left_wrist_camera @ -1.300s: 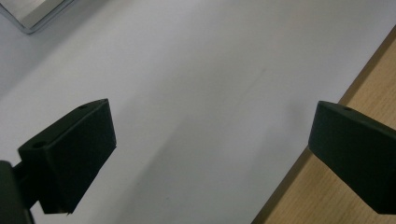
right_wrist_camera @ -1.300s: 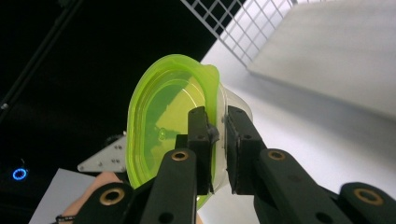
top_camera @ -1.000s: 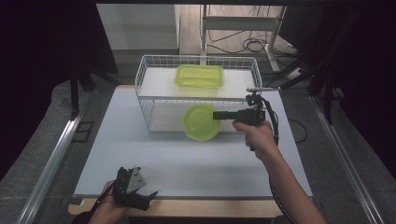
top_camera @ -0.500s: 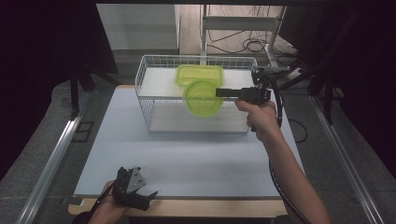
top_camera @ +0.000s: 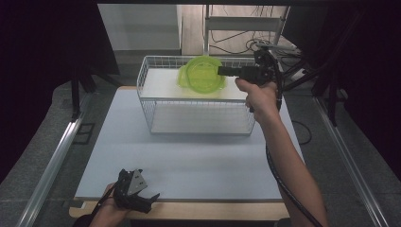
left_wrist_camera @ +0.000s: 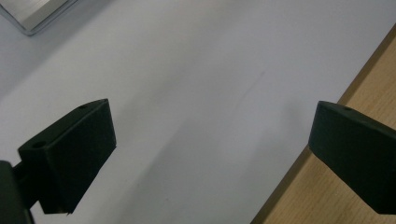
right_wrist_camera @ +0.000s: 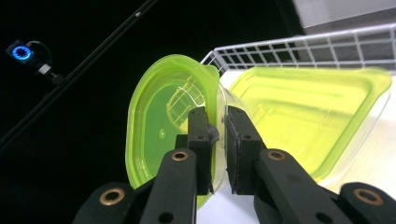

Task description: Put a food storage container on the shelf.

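Two grippers are in play; at the lower left of the high view the left gripper (top_camera: 142, 201) rests by the near edge of the white table (top_camera: 189, 156), jaws spread wide with nothing between them; past the middle stands the wire basket (top_camera: 198, 97); at the upper right the right gripper (top_camera: 222, 71) has its jaws pinched narrow on the rim of a round green container (top_camera: 202, 73), held tilted above the basket's far side; just behind lies a rectangular green container (right_wrist_camera: 308, 107), the basket's wire wall beyond it.
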The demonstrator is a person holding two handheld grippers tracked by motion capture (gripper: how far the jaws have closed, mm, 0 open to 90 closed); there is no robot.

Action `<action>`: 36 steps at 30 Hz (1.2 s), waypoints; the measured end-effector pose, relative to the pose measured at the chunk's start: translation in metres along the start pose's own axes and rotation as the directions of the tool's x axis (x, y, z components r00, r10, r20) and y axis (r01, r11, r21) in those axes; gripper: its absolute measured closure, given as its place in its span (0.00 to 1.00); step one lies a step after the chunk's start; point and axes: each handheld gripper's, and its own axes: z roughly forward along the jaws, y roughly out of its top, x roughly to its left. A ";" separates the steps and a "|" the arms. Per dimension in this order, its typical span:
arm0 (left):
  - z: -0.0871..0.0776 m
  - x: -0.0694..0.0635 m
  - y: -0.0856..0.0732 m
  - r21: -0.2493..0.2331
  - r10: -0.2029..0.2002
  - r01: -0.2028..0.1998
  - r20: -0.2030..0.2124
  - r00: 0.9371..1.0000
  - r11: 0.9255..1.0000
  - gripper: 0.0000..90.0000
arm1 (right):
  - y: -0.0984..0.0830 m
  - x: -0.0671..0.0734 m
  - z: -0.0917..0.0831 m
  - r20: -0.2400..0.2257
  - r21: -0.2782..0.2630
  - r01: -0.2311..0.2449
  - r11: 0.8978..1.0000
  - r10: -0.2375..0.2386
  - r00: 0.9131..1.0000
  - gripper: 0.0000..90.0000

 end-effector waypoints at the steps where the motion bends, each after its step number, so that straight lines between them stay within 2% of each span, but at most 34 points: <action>1: 0.000 0.000 0.000 -0.001 -0.004 0.004 -0.001 1.000 1.000 0.01 | 0.002 0.000 0.001 0.006 -0.001 0.000 1.000 0.000 1.000 0.90; 9: -0.004 0.005 0.001 -0.050 -0.071 0.072 0.014 0.997 0.996 0.00 | 0.014 -0.007 0.015 0.064 -0.021 -0.014 1.000 0.015 0.998 0.90; 11: -0.005 0.006 0.000 -0.053 -0.074 0.074 0.013 0.997 0.996 0.00 | 0.016 -0.008 0.018 0.074 -0.028 -0.015 0.999 0.017 0.997 0.90; 16: -0.004 0.005 0.000 -0.047 -0.068 0.069 0.013 0.998 0.997 0.00 | 0.020 -0.009 0.026 0.115 -0.014 -0.022 1.000 0.023 0.993 0.90; 22: -0.003 0.004 0.000 -0.037 -0.054 0.054 0.013 0.998 0.998 0.00 | 0.019 -0.008 0.031 0.141 -0.014 -0.022 1.000 0.024 0.990 0.88; 27: -0.003 0.003 0.000 -0.028 -0.041 0.041 0.013 0.999 0.999 0.00 | 0.020 -0.004 0.033 0.237 -0.017 0.023 1.000 -0.019 0.971 0.82; 36: -0.002 0.003 0.000 -0.023 -0.035 0.035 0.011 0.999 0.999 0.00 | 0.019 -0.006 0.035 0.274 -0.030 0.041 0.999 -0.031 0.961 0.73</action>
